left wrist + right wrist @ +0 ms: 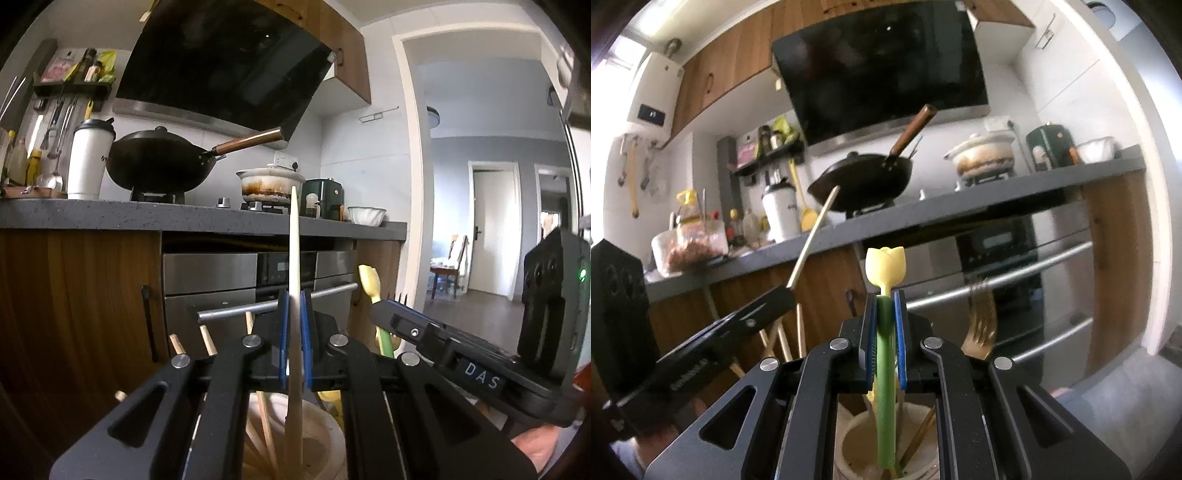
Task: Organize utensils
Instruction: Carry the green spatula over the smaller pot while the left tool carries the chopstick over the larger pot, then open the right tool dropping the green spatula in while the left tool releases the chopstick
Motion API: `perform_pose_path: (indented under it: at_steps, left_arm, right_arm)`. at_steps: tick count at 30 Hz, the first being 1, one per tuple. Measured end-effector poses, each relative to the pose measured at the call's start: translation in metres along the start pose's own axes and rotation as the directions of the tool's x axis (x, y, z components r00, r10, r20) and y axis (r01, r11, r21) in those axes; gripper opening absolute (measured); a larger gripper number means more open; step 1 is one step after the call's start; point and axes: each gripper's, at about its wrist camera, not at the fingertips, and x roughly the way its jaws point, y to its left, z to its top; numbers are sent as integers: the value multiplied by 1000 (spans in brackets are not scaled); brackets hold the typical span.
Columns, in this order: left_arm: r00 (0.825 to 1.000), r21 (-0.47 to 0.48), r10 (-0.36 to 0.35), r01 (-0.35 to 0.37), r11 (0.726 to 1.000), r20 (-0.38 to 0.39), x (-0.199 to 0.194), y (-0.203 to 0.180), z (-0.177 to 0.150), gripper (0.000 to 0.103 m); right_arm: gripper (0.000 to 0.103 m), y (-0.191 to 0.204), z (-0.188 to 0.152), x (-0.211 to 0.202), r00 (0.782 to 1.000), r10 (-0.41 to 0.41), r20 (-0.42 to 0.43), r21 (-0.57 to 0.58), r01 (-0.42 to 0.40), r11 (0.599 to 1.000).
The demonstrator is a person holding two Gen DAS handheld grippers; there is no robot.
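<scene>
My left gripper (294, 306) is shut on a pale wooden utensil handle (294, 258) that stands upright, its lower end inside a beige utensil cup (325, 435). My right gripper (885, 306) is shut on a green-stemmed utensil with a yellow tulip-shaped top (885, 266), its lower end in the same cup (853, 439). Several wooden chopsticks (207, 339) and a gold fork (980, 325) also stand in the cup. The right gripper shows in the left wrist view (391, 306) holding the tulip utensil (369, 280). The left gripper shows in the right wrist view (786, 291).
A dark kitchen counter (184, 218) runs ahead, with a black wok (155, 162), white tumbler (88, 158), stained clay pot (269, 184) and green appliance (325, 195). A steel oven (221, 280) sits under it. A doorway (491, 221) opens at the right.
</scene>
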Motion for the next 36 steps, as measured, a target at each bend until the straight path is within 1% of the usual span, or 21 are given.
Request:
perform_pose_path:
  at_steps: [3,6,10,12,19,23,26,28,29,31,36]
  left_arm:
    - [1000,16,4,-3,1000,-13,3,-1,-6,6]
    - [1000,10,5,-5,1000,-24,-1,2,-11,6]
    - [999,-32,-6,5,999,-32,-8,10,-16,6]
    - [999,-38,-12,11,999,-44,-11,12,-20,6]
    - [998,-14,-20,19,1000,-57,-24,8,-31,6]
    - [997,-20,-20,19,1000,-71,-27,8,-35,6]
    - [996,-28,-19,17,999,-83,-26,10,-37,6]
    - [996,-34,-22,19,999,-83,-27,11,-36,9]
    - [996,-36,-23,20,999,-81,-28,11,-36,12]
    - [997,-38,-21,19,999,-76,-31,12,-36,31]
    - [997,-35,-36,34,999,-62,-47,8,-38,32]
  right_arm:
    - [10,2,-6,6,1000,-2,-19,-18,1,1000]
    - [10,4,-12,10,999,-1,-44,-36,-1,999]
    - [10,5,-18,11,998,-5,-65,-44,2,999]
    - [10,5,-22,10,997,-9,-79,-48,5,999]
    - [10,4,-30,3,990,-35,-135,-56,27,998]
    - [10,7,-36,1,986,-46,-162,-66,35,997]
    - [10,8,-39,0,982,-69,-176,-82,55,995]
    - [12,6,-41,-1,979,-77,-187,-74,65,995]
    - [17,4,-41,-1,979,-80,-188,-69,68,995]
    - [22,1,-40,-5,980,-78,-185,-55,69,996]
    - [26,1,-38,-22,984,-89,-154,-63,80,995]
